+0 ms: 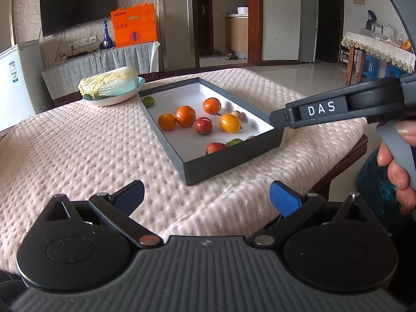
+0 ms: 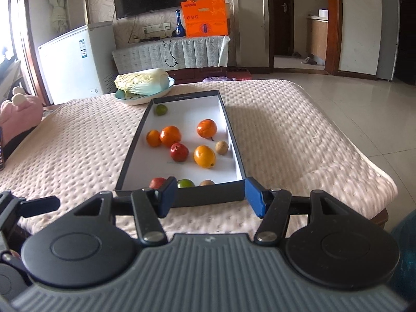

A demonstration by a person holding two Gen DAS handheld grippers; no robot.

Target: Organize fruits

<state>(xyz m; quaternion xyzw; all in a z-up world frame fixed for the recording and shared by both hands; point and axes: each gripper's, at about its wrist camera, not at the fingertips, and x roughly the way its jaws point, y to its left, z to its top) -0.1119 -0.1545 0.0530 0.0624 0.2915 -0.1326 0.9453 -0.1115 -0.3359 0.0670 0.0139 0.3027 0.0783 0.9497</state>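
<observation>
A dark grey box (image 1: pixel 221 166) (image 2: pixel 135 140) with a white inside lies on the pink-covered table. It holds several fruits: oranges (image 2: pixel 170 135), a red apple (image 2: pixel 179 152), a yellow orange (image 2: pixel 204 156), a green lime (image 2: pixel 161 109) and a brown fruit (image 2: pixel 221 147). More fruits lie against its near wall. My right gripper (image 2: pixel 211 197) is open just before that near wall, with nothing pressed between its blue pads. In the left wrist view its finger (image 1: pixel 322 109) reaches the box's right corner, held by a hand (image 1: pixel 397 161). My left gripper (image 1: pixel 208 197) stands open and empty over the cover, short of the box.
A cabbage in a pale bowl (image 1: pixel 109 85) (image 2: pixel 143 83) sits behind the box's far left corner. The knobbly pink cover (image 1: pixel 78 143) spreads left of the box. The table edge drops off at the right (image 2: pixel 377 176). A pink plush (image 2: pixel 18 111) lies at the far left.
</observation>
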